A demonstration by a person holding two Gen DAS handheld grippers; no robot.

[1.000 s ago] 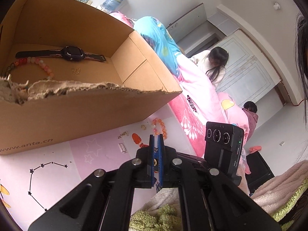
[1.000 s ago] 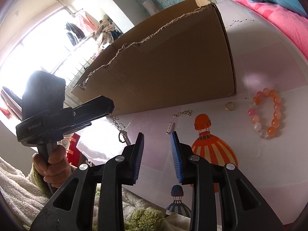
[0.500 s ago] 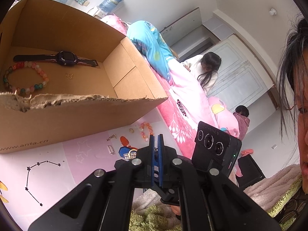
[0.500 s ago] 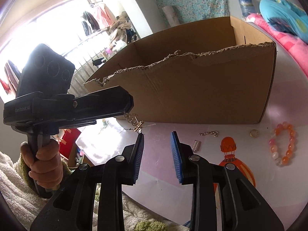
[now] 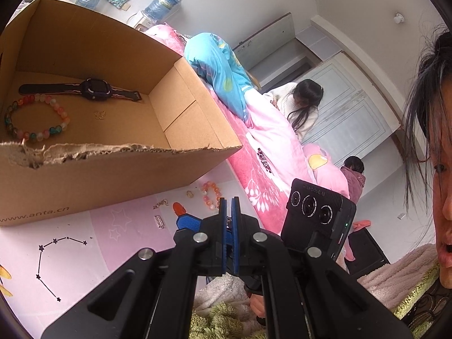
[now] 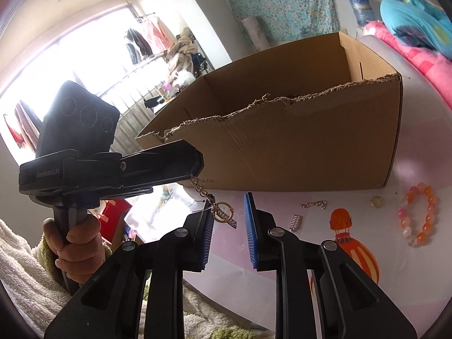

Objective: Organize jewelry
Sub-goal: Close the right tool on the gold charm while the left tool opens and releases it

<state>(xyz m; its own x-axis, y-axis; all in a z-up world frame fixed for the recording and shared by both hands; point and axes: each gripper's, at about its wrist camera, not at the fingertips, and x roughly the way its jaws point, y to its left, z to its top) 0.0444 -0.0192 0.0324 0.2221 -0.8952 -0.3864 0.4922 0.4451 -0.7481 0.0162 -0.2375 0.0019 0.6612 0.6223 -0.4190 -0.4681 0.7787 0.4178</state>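
A thin gold chain [image 6: 201, 188] with a ring pendant hangs pinched in the left gripper [image 6: 197, 166]; the right gripper [image 6: 228, 227] fingers, spread around it, are closing.

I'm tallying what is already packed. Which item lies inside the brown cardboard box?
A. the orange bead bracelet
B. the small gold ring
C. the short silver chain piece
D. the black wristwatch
D: the black wristwatch lies on the floor of the brown cardboard box, beside a multicoloured bead bracelet.

Matt cardboard box [image 6: 310, 147]; shiny metal chain [image 6: 202, 188].
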